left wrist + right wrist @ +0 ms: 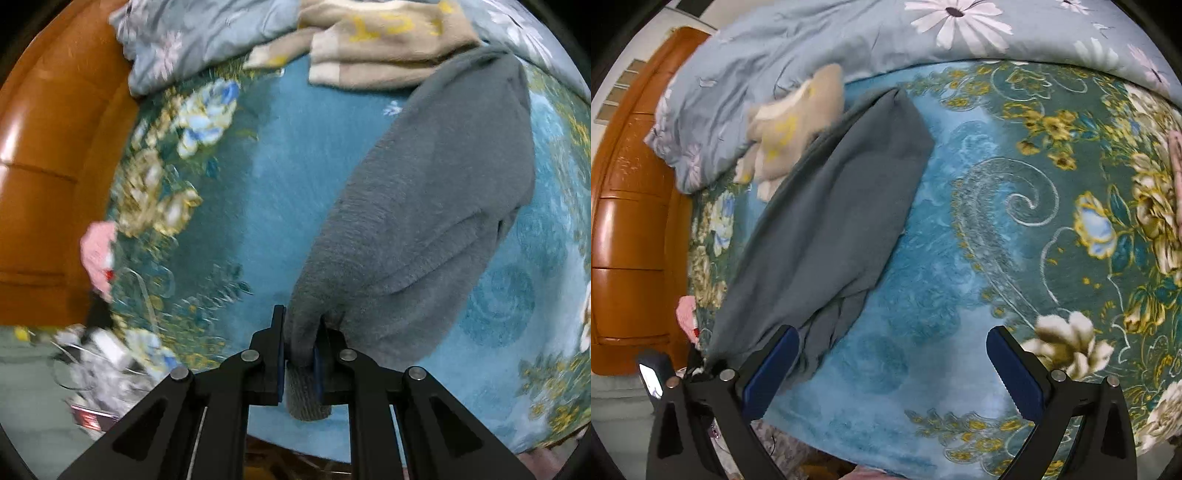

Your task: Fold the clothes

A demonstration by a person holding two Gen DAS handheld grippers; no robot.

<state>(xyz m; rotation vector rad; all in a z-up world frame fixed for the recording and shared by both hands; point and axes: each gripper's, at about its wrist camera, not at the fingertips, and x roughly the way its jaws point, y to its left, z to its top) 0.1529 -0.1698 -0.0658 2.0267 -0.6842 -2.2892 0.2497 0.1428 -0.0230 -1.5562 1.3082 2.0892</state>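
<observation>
A grey knit garment [424, 206] lies stretched across the blue floral bed cover [295, 147]. My left gripper [301, 354] is shut on the garment's near end, with a ribbed cuff sticking out behind the pads. In the right wrist view the same grey garment [834, 206] runs from the far middle toward the lower left. My right gripper [892, 373] is open and empty, hovering over the bed cover [923, 295] just right of the garment's near end.
A beige garment with yellow marks [384, 40] lies at the far side, next to a light blue flowered duvet [849, 40]. An orange wooden bed frame [48, 166] stands on the left. Pink cloth [98, 251] and clutter [103, 354] sit at the bed's left edge.
</observation>
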